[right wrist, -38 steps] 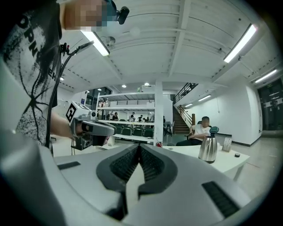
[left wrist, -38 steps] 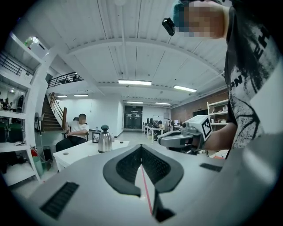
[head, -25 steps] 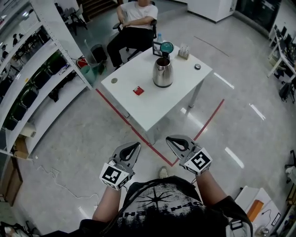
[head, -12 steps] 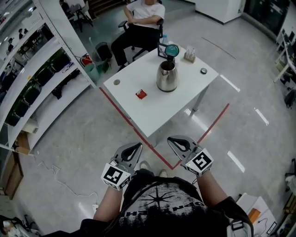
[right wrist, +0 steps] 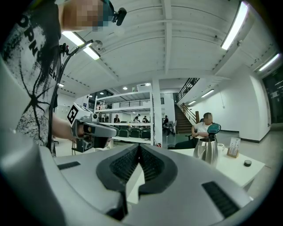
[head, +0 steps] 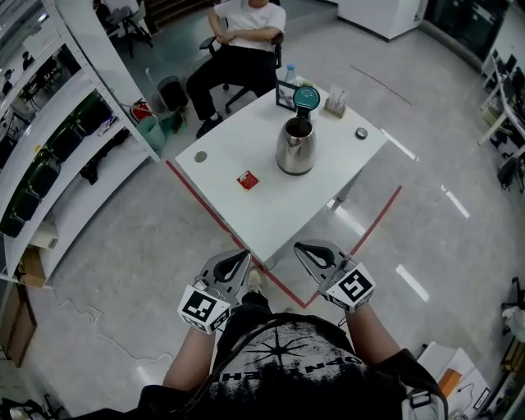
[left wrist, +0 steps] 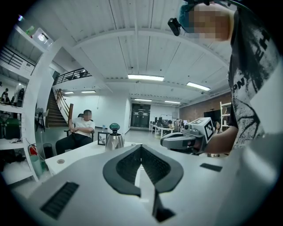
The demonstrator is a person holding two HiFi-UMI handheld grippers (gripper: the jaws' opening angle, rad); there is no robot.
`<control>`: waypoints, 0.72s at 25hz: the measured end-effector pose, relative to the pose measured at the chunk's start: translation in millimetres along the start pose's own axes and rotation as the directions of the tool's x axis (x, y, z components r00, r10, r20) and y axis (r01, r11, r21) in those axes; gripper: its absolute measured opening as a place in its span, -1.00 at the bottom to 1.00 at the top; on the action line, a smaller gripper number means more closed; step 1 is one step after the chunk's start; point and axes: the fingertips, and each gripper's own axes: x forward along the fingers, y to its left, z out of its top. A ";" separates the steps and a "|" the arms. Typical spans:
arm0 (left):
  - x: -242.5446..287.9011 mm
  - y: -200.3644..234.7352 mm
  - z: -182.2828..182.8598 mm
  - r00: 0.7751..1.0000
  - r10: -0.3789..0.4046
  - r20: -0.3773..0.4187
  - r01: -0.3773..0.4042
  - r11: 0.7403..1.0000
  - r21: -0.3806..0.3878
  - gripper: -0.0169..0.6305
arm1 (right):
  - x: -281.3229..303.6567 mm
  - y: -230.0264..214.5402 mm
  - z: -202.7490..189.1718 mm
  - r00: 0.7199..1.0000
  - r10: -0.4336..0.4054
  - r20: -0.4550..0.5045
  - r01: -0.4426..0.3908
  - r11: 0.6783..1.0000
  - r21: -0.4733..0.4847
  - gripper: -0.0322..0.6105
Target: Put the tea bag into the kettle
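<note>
Head view: high on wearer's head, steeply down, wide-angle; left gripper and right gripper close below, table farther ahead across floor. Left gripper view: low, roughly level, along own jaws toward table; right gripper at its right. Right gripper view: likewise, left gripper at its left. All three share kettle and seated person.
</note>
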 end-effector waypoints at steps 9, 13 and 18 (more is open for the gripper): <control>33.6 89.7 25.2 0.999 -0.044 0.027 0.044 0.999 0.010 -0.92 | 77.0 -48.4 30.6 0.999 -0.040 -0.010 0.039 0.997 -0.063 -0.87; 45.7 118.6 29.1 0.997 -0.075 0.032 0.075 0.997 0.014 -0.92 | 100.6 -66.7 36.8 0.997 -0.072 -0.016 0.071 0.995 -0.069 -0.87; 58.9 155.9 20.9 0.995 -0.100 0.014 0.100 0.995 0.015 -0.92 | 134.8 -80.9 42.3 0.996 -0.084 -0.010 0.083 0.991 -0.102 -0.87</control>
